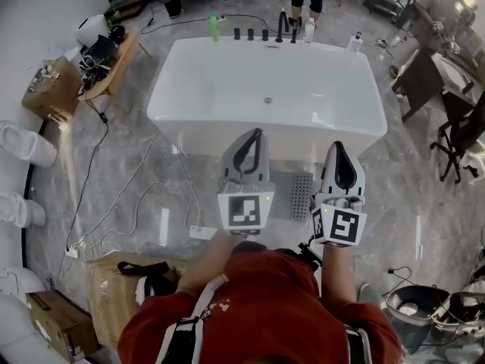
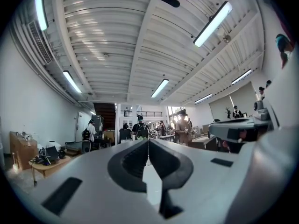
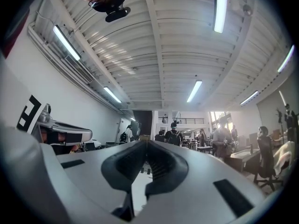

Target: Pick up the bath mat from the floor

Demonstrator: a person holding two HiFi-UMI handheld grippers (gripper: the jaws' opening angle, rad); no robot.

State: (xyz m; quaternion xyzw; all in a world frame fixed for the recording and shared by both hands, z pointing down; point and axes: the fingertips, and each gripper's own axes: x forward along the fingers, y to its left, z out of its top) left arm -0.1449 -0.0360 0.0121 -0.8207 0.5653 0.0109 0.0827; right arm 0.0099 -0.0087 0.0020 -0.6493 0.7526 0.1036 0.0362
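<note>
Standing before a white bathtub [image 1: 265, 89], a person in a red shirt [image 1: 265, 309] holds the left gripper [image 1: 254, 133] and right gripper [image 1: 339, 146] side by side, jaws pressed together on nothing. The grey bath mat [image 1: 301, 196] lies on the floor between them, near the tub. White cables [image 1: 144, 203] trail left beside a cardboard box [image 1: 114, 298]. The mat's pattern is too small to make out.

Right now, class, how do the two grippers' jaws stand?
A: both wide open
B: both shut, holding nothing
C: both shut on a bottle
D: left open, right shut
B: in their own views, the jaws of the left gripper and the right gripper meet, with nothing between them.
</note>
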